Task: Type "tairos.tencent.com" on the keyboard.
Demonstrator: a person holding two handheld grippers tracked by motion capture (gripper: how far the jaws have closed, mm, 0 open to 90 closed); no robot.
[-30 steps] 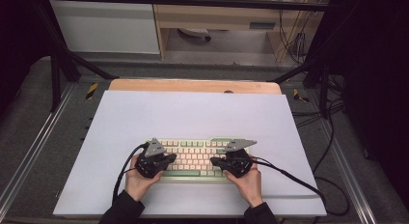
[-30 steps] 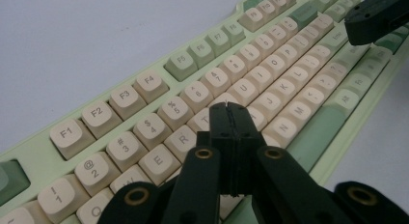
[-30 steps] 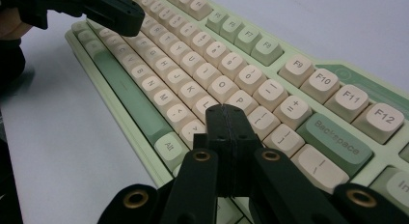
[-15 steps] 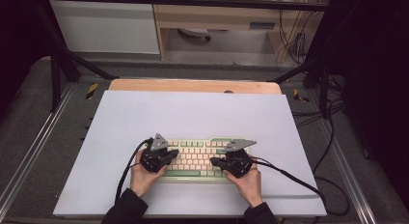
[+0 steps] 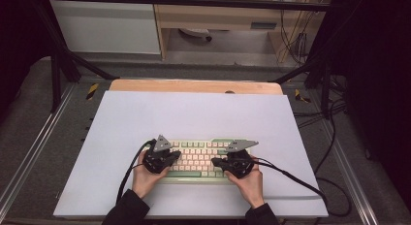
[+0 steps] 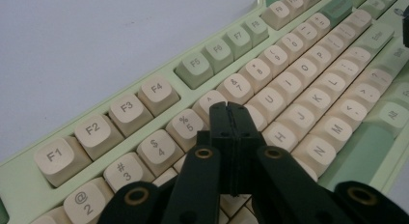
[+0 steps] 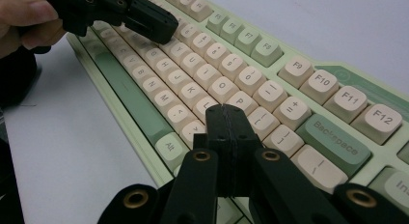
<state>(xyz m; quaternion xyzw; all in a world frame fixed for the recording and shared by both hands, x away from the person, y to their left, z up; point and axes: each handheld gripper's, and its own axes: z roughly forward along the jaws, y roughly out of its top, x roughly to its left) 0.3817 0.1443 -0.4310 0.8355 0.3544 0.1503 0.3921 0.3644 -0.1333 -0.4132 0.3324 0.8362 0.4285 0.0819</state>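
A pale green keyboard (image 5: 198, 159) with cream keys lies on the white mat near the front edge. My left gripper (image 5: 175, 154) hovers over its left half, jaws shut and empty, tips above the number and top letter rows. In the left gripper view, the shut left gripper (image 6: 230, 108) sits just past the 5 key of the keyboard (image 6: 308, 74). My right gripper (image 5: 216, 163) is over the right half, also shut and empty. In the right gripper view, the right gripper (image 7: 226, 110) is near the P and bracket keys of the keyboard (image 7: 202, 74), and the left gripper (image 7: 166, 31) shows at the upper left.
The white mat (image 5: 194, 113) covers a wooden table (image 5: 194, 86). Black cables (image 5: 291, 179) trail from both grippers over the mat's front part. Metal frame rails (image 5: 29, 152) run along both sides, and a white cabinet (image 5: 106, 24) stands beyond the table.
My left gripper has shifted slightly to the right and away over the keyboard. The right gripper has stayed put. Both stay shut.
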